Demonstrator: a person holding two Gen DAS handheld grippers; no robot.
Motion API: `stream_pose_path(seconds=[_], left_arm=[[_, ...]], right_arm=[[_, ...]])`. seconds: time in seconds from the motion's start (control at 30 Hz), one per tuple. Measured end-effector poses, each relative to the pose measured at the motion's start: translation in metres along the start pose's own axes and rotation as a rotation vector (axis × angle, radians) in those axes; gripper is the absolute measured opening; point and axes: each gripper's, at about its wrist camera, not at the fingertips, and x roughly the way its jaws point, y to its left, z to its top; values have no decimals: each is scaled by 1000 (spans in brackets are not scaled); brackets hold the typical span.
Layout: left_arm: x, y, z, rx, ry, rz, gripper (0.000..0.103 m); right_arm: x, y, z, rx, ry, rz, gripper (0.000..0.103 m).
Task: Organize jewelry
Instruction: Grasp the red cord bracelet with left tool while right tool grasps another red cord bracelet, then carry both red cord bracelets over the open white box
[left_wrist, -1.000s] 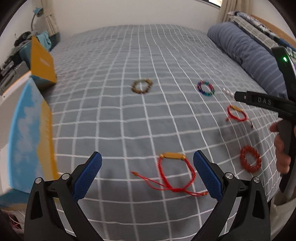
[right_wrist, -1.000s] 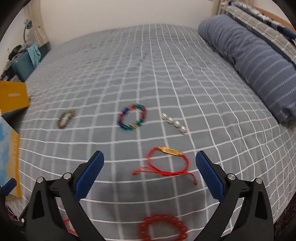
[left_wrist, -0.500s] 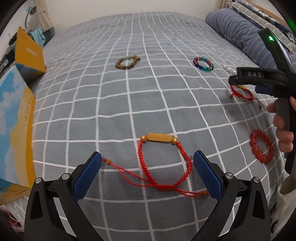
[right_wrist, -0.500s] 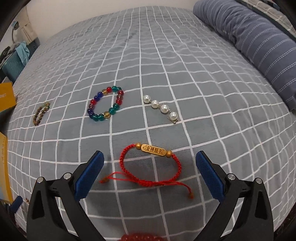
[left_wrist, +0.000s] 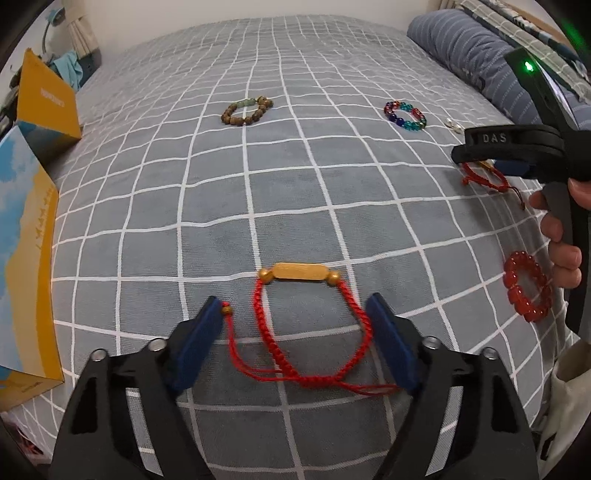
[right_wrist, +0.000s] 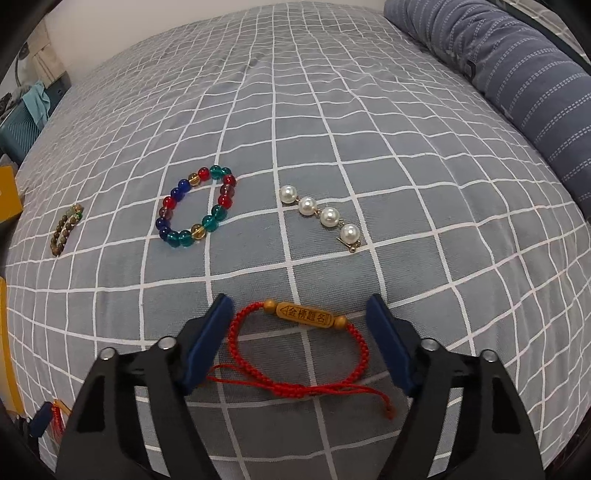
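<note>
on the bed (left_wrist: 295, 147), two red string bracelets with gold bars are each framed by a claw. the left claw (left_wrist: 295, 325) has just been closing and is half open around one red string bracelet (left_wrist: 310, 325); nothing is held yet. the right claw (right_wrist: 299, 325) has also been closing around the other red string bracelet (right_wrist: 295, 347), not yet pinched. the thin cords could be missed, or the soft bed cover could be pinched with them. a loose tail could slip out when lifted.
</note>
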Motion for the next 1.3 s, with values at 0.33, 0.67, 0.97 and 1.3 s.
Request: stream_pose_path(seconds=[0.33,0.67,0.97,1.3], left_arm=[[-6,-1,0,10,13,-12,39],[-8,-1,0,4,17,-30,12],[-13,0,3,4,10,-33,10],[-26,11,12,-16,-29,-31,10]], right_arm=[[-4,3,-1,-1,3,9,38],[-8,4,-2,-2,6,17,21],[-13,7,-2,-14,-7,7,15],[-29,10,-2,-9,-43,18,15]])
